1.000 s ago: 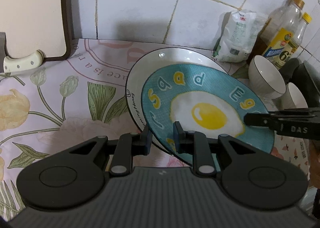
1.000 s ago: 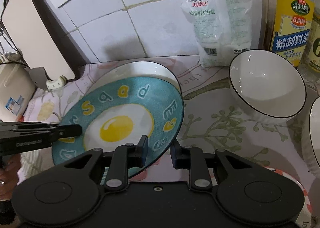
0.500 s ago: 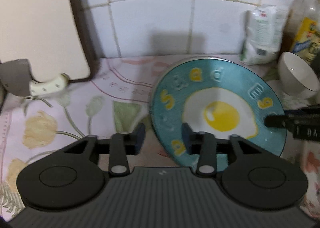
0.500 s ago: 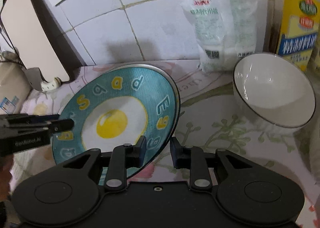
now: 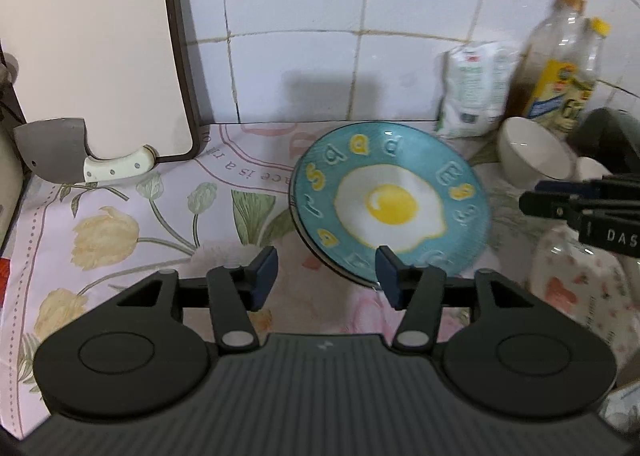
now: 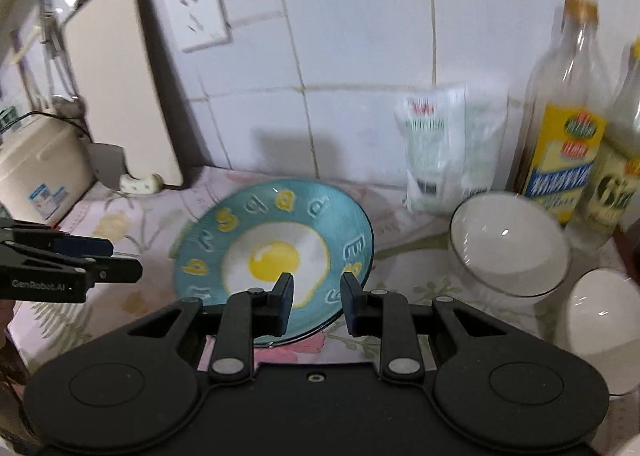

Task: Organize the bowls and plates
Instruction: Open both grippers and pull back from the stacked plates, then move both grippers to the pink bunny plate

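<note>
We hold the left gripper (image 5: 326, 276) with jaws that have just been opening, nothing between them. Our right gripper (image 6: 316, 296) stands narrowly parted above the blue egg plate (image 5: 390, 201), empty. The plate lies on the floral cloth (image 5: 132, 215), its near rim hidden behind our fingers; any plate beneath is out of sight. White bowls (image 6: 508, 244) and bottles (image 6: 560, 127) crowd the right, blurred; the cloth at left lies open

The teal plate (image 5: 390, 207) is glossy glazed ceramic, as are the white bowls (image 6: 508, 248). A smooth printed floral cloth (image 5: 132, 215) covers the surface. The wall tiles (image 5: 300, 75) shine, the bottles (image 6: 560, 115) are clear glass.
</note>
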Available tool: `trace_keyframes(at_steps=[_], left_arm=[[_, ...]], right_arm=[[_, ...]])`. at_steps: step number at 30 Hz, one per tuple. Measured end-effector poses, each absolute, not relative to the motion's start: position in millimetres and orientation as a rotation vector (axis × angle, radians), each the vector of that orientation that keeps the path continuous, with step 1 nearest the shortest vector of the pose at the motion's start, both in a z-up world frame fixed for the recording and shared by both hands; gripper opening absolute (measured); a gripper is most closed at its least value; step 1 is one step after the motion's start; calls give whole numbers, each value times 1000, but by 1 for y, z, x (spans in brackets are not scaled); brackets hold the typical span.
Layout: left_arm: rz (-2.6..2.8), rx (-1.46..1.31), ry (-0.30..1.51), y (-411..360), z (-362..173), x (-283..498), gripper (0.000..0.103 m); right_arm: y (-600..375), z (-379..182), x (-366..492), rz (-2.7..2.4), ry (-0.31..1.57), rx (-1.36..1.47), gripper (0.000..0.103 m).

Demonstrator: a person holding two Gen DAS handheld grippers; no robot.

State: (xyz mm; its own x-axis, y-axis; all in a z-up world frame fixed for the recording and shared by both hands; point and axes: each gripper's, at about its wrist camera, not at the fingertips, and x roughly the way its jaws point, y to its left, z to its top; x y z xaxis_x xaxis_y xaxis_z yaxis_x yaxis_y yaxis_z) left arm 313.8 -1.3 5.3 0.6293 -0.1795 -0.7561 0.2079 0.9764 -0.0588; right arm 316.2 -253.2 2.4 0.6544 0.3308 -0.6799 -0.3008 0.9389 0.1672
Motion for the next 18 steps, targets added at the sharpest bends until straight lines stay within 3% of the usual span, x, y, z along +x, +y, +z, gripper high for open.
trace_keyframes(at_steps=[4, 6, 9, 12, 14, 17, 18], left_arm=[[-247, 65, 846, -1, 22, 284, 58], [-265, 72, 839, 0, 30, 270, 67], [-279, 82, 814, 1, 43, 248, 71], [-309, 75, 796, 3, 55, 227, 77], [-322, 76, 781, 4, 61, 215, 77], [-330, 100, 758, 3, 66, 197, 80], [-335, 107, 754, 2, 67, 192, 87]], right_arm=[[-255, 29, 286, 383, 740, 16, 42], [-255, 39, 270, 393, 718, 7, 47], [-255, 54, 246, 408, 687, -17, 55], [-254, 67, 224, 420, 655, -41, 72], [-256, 74, 211, 402, 651, -45, 88], [-259, 81, 192, 395, 621, -62, 90], [-260, 83, 186, 392, 615, -70, 90]])
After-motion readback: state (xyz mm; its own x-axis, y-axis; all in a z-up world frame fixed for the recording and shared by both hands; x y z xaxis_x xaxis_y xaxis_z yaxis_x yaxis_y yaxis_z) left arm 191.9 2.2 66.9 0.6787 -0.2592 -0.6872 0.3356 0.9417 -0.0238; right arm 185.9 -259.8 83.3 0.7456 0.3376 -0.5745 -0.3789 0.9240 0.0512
